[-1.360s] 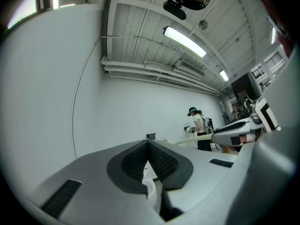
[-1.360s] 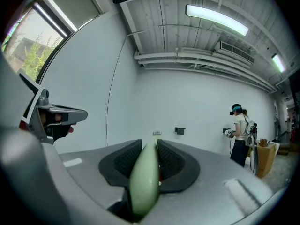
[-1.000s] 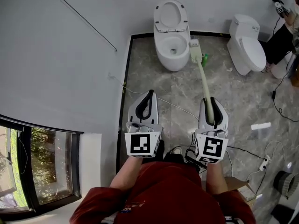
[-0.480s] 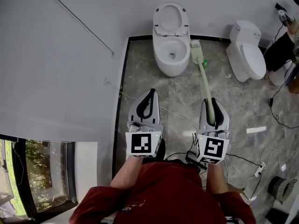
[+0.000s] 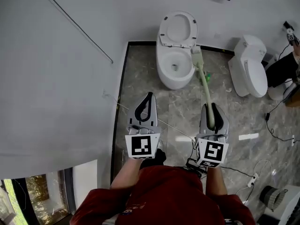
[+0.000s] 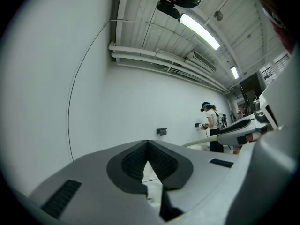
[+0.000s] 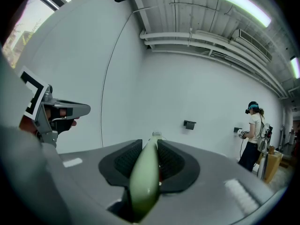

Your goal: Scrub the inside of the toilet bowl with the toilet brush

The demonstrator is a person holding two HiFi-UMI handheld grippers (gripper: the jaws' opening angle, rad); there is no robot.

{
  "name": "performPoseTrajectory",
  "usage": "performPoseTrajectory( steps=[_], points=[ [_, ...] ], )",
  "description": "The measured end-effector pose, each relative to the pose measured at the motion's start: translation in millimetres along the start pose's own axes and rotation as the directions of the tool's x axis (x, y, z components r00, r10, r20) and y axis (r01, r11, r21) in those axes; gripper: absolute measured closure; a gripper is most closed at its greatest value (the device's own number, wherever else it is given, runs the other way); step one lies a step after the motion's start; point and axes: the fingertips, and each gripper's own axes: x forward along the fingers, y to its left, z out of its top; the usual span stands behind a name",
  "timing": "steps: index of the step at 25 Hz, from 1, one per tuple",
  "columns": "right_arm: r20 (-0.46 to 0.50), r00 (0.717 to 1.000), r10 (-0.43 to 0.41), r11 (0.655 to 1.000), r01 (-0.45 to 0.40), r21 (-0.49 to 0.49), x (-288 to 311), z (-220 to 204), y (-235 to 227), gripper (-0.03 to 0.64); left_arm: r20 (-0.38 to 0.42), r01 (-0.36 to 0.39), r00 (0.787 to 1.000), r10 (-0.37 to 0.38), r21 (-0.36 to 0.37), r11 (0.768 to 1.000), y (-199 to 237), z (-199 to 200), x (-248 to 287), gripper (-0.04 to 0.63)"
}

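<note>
Head view: right gripper (image 5: 212, 107) pinches toilet brush (image 5: 205, 81) end, left gripper (image 5: 148, 95) closed empty; brush may twist, missing toilet bowl (image 5: 162, 74)

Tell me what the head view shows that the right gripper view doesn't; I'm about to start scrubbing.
Only the head view shows the open toilet bowl, a second toilet with its lid down, and where the brush head sits: at the bowl's right rim, not inside. Only the right gripper view shows the ceiling strip light and pipes. Both show the right tongs shut on the brush handle, and the left tongs.
</note>
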Motion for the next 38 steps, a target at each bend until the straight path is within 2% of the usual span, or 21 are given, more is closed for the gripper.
performPoseTrajectory(
  steps=[4,8,14,21,32,38],
  points=[
    [0.013,1.000,-0.021,1.000,0.021,0.000,41,17,10,0.503,0.017,-0.003,1.000,0.003,0.018,1.000,38,4,32,0.589],
    [0.027,0.999,-0.036,0.999,0.036,-0.005,68,29,18,0.503,0.037,0.000,0.999,0.000,-0.002,1.000,60,5,53,0.590],
    [0.050,0.998,-0.044,0.999,0.044,-0.001,101,39,17,0.503,0.048,0.009,0.999,-0.008,-0.017,1.000,74,7,81,0.591],
    [0.066,0.997,-0.044,0.999,0.042,0.026,140,31,9,0.503,0.054,0.012,0.998,-0.012,0.009,1.000,78,0,117,0.591],
    [0.047,0.998,-0.028,0.999,0.026,0.048,263,25,-63,0.503,0.020,0.020,1.000,-0.020,0.023,1.000,59,-2,259,0.591],
    [0.023,1.000,-0.009,0.998,0.007,0.061,336,11,-112,0.503,0.020,0.020,1.000,-0.021,0.068,0.998,41,3,350,0.591]
  ],
)
